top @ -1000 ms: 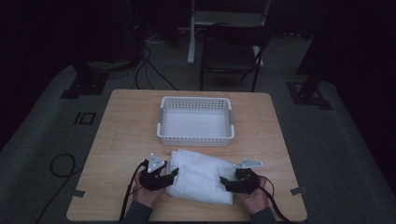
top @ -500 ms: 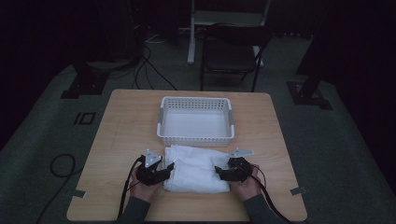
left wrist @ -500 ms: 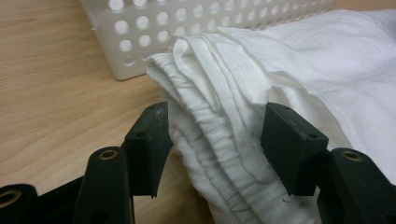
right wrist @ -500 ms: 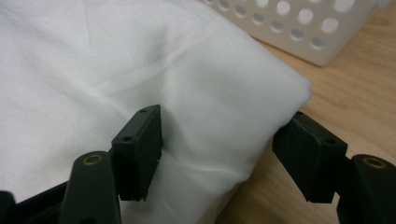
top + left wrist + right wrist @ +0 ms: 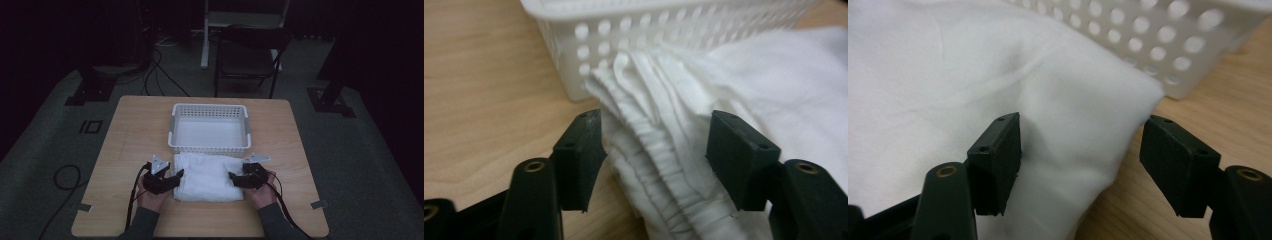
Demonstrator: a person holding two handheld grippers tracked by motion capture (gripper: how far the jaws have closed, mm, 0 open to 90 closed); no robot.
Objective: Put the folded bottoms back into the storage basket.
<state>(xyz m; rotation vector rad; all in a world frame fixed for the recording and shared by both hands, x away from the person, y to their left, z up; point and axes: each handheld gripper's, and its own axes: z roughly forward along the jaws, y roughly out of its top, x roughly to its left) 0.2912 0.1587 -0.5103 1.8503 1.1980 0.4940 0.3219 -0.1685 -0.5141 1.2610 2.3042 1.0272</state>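
With the folded white cloth [image 5: 210, 176] lying on the worktop [image 5: 130, 135] just near of the basket [image 5: 210, 129], my left fingers [image 5: 651, 150], just opening, and right fingers [image 5: 1083, 160] straddled its ends unclamped, needing even pinches.

Black screw-studded tool [image 5: 654, 150] jaws, dark sleeves [image 5: 142, 225]

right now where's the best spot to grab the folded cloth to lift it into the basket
Take the cloth at its two short ends, low and level from left and right. It lies flat and stacked; the layered edges bunch there, so each hand-held gripper can pinch every layer. The basket sits just behind.
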